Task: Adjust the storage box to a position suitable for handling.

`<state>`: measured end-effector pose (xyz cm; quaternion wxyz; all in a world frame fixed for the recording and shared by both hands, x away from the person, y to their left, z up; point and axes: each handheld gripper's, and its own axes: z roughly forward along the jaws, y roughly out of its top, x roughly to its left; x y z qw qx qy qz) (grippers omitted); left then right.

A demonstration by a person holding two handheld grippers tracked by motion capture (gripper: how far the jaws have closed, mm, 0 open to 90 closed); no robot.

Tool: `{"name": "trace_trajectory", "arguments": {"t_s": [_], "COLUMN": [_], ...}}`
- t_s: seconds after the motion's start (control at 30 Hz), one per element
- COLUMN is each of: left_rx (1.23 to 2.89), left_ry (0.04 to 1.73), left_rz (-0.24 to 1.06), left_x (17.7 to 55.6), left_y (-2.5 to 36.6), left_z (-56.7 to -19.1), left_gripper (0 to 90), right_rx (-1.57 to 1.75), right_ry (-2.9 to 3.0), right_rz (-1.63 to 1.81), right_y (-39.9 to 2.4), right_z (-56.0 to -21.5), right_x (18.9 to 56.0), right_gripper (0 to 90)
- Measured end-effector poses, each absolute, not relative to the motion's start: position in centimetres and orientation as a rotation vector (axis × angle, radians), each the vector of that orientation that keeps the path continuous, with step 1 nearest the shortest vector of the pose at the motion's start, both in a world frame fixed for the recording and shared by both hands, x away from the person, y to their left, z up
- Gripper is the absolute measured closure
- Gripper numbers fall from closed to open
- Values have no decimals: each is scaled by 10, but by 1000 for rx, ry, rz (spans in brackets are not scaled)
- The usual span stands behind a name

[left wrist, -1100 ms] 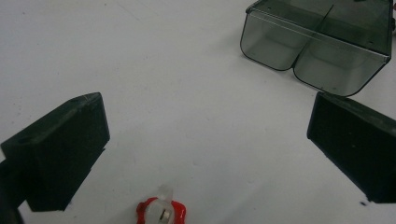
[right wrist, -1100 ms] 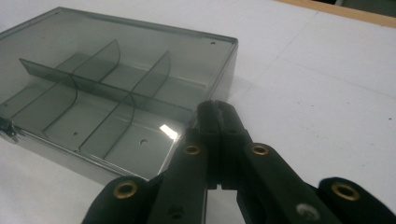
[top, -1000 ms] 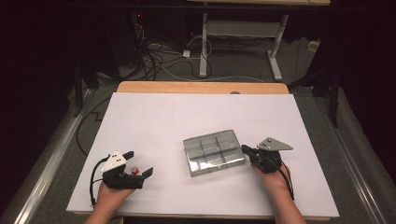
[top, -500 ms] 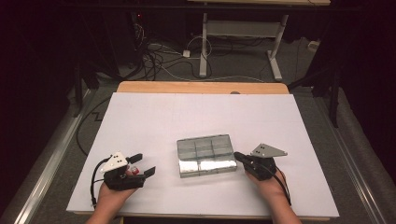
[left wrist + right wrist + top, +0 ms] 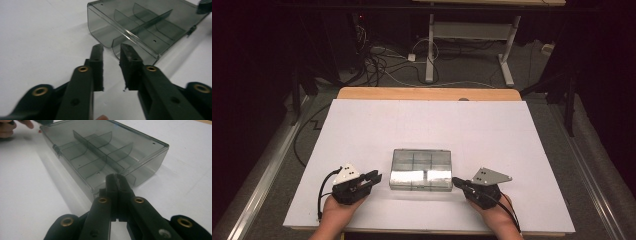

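smoky clear plastic compartment box with lid shut [image 5: 421,170], flat on white table sheet [image 5: 432,125]. right gripper [image 5: 117,178] jaws pressed together, tips against box's corner. left gripper [image 5: 112,50] jaws just closing, narrow gap, nothing between, box just ahead.

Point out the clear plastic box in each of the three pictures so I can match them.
High view: the plastic box lies low at centre, between the two grippers.
Left gripper view: the box is at upper right, just beyond the jaws.
Right gripper view: the box spans the upper half, its near corner at the shut jaws.
Shared landmark: the box's inner dividers.
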<state>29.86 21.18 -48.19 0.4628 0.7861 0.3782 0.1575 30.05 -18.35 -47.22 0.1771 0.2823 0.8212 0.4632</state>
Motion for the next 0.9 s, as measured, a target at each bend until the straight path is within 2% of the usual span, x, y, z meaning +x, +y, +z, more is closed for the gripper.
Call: {"name": "trace_trajectory", "arguments": {"t_s": [0.1, 0.17, 0.63, 0.9], "left_rx": [1943, 1959, 1997, 2006], "left_ry": [956, 965, 1010, 965], "left_rz": [402, 407, 386, 353], "left_x": [302, 304, 312, 313], "left_y": [204, 199, 183, 175], "left_z": [-481, -482, -487, -487], "left_gripper": [847, 878, 880, 880], "right_rx": [779, 770, 858, 883], "right_ry": [2334, 2335, 2283, 2245], "right_rz": [1316, 1316, 1307, 1308], "right_y": [-178, -178, -211, -219], "right_z": [-473, -473, -471, -471], "right_x": [299, 299, 289, 292], "right_gripper": [900, 900, 900, 900]}}
